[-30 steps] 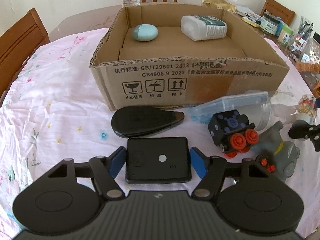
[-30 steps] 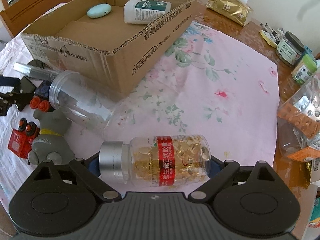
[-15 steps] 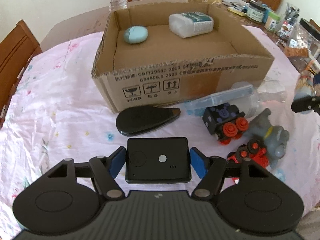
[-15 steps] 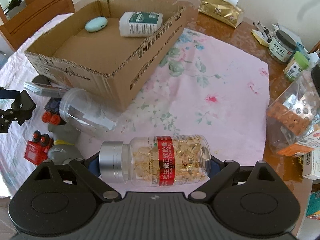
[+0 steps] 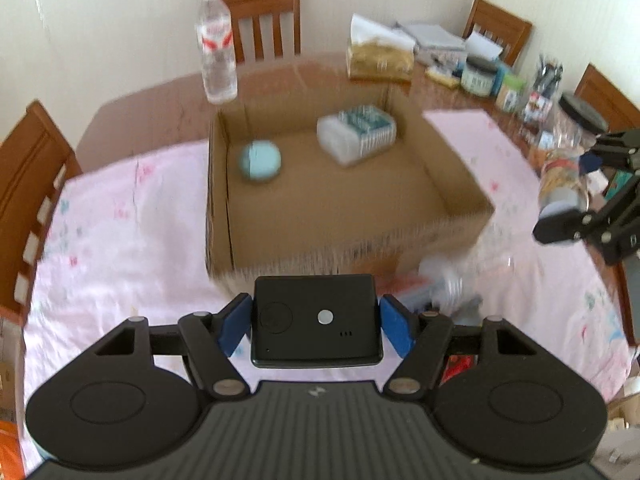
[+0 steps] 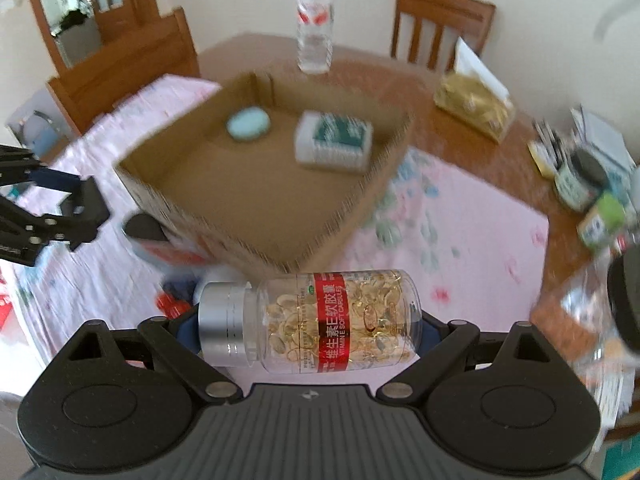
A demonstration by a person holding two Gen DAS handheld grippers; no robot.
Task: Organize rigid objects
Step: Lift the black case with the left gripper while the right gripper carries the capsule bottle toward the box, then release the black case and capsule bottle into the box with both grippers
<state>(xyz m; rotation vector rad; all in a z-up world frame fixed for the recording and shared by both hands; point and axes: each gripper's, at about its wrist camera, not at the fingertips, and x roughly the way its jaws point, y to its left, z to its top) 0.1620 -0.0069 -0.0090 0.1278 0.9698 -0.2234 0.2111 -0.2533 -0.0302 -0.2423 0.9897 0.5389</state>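
Currently on record:
- left gripper (image 5: 316,322): blue pads clamped on a flat black rectangular device (image 5: 316,320), held above the pink floral tablecloth (image 5: 120,220).
- right gripper (image 6: 308,328): closed on a clear plastic bottle of yellow capsules (image 6: 312,322), silver cap, red label, lying crosswise.
- open brown cardboard box (image 5: 452,184): holds a pale blue oval case (image 5: 259,159) and a white bottle with green label (image 5: 356,134), apart.

The right claw (image 6: 308,326) grips a clear capsule bottle (image 6: 316,320) sideways, silver cap to the left, held above the surface (image 6: 472,240). Beyond it sits the open cardboard box (image 6: 256,216) (blurred), holding a pale blue oval case (image 6: 248,123) and a white bottle (image 6: 334,141).
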